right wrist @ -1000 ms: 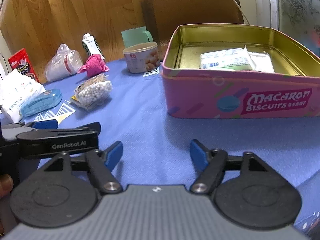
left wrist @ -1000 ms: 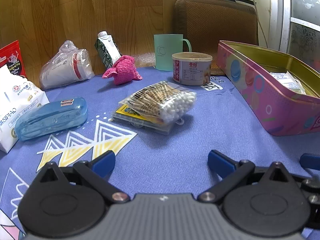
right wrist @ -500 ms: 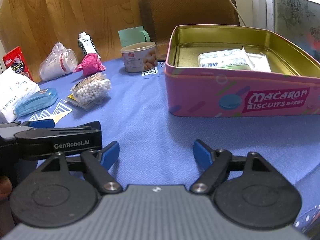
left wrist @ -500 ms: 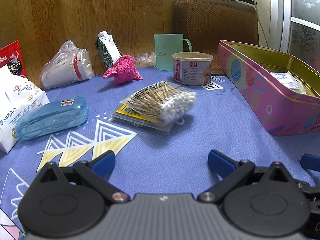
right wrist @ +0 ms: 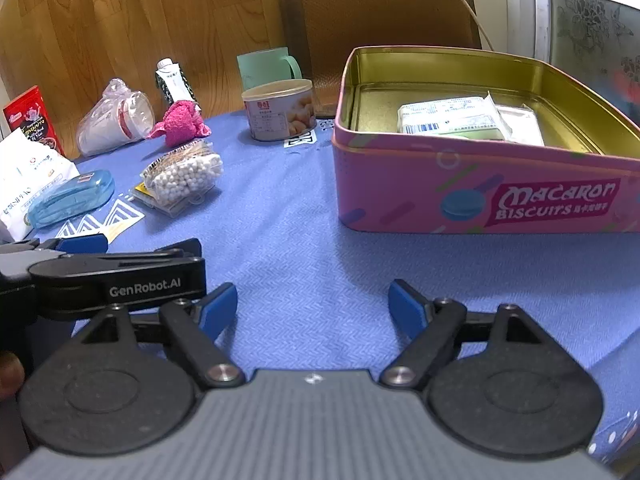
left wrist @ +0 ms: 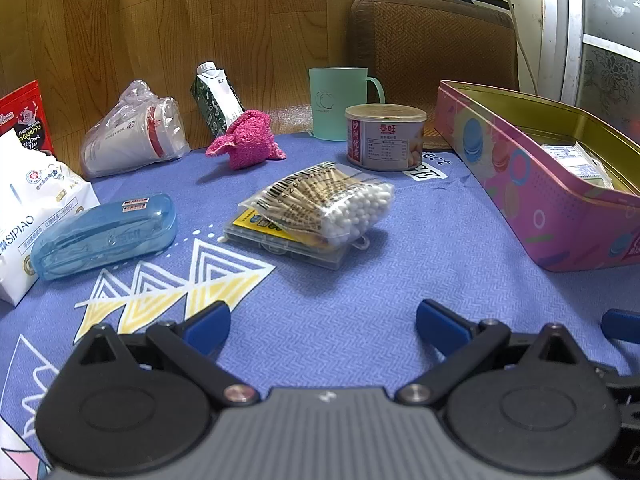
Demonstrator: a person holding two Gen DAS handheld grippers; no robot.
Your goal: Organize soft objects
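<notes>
- Two grippers are hovering low over the blue tablecloth (left wrist: 320, 320) near its front edge: the left gripper (left wrist: 323, 322) and the right gripper (right wrist: 313, 306) are both standing with jaws spread wide, gripping nothing.
- Sitting past the left gripper, mid-cloth, a bag of cotton swabs (left wrist: 326, 204) is lying on top of a flat clear plastic case (left wrist: 280, 242).
- Lying toward the left edge, a blue plastic case (left wrist: 104, 234) is touching a white tissue pack (left wrist: 28, 208).
- Standing along the right edge, the pink biscuit tin (right wrist: 480, 196) is holding wrapped packets (right wrist: 452, 120).
- Resting near the far edge, the pink fluffy cloth (left wrist: 248, 140) is sitting just in front of a tilted carton (left wrist: 216, 100), between bagged cups (left wrist: 132, 136) and a round can (left wrist: 384, 136).
</notes>
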